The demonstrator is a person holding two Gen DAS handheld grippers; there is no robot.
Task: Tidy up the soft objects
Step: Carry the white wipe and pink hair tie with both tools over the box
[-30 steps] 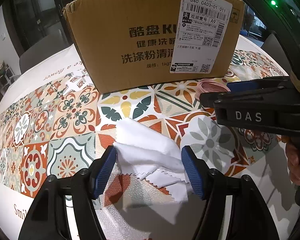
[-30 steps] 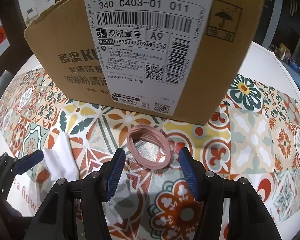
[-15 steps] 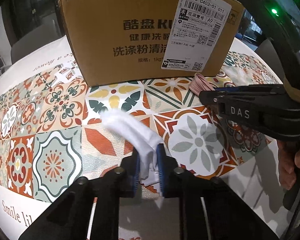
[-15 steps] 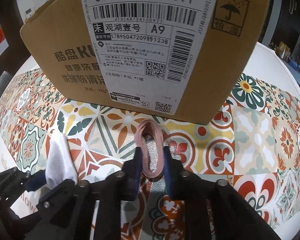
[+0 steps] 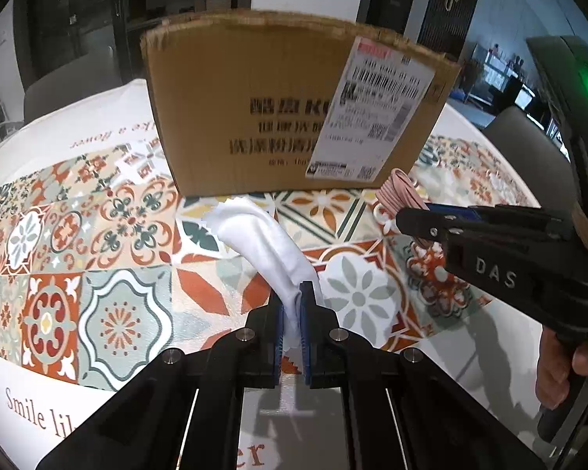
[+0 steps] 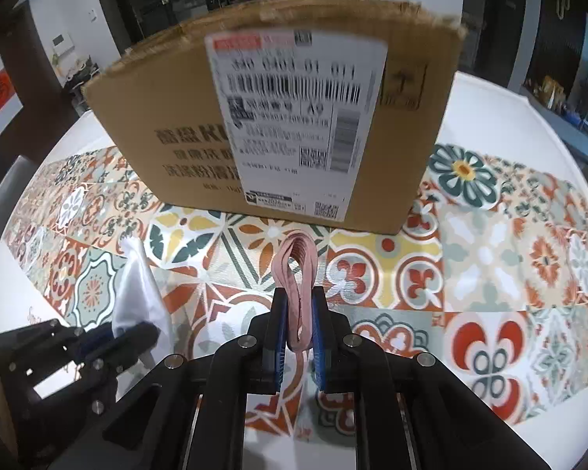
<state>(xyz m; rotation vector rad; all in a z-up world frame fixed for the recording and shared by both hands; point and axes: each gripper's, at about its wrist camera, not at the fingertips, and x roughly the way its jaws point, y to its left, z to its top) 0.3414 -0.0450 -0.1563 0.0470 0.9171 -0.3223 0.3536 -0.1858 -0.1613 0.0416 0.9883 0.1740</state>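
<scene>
Left gripper (image 5: pixel 291 315) clamped on a white cloth (image 5: pixel 262 243), pinched at its near end between the blue pads, free end arching ahead and slightly left toward the cardboard box (image 5: pixel 286 105). Right gripper (image 6: pixel 298 325) clamped on a pink band loop (image 6: pixel 298 274), squeezed flat between the pads, its upper end poking out ahead, just short of the box's labelled face. Seen from the left wrist camera: right gripper off to the right, pink loop sticking out of its tip. Seen from the right wrist camera: left gripper low to the left, white cloth standing up from it.

Judged progress: pickup done for both soft items, both apparently lifted clear of the patterned tablecloth (image 6: pixel 486 250). Nothing yet in the box, directly ahead of both grippers. Left to do, probably: carry over the rim, release inside. Box interior hidden, so contents unknown.
</scene>
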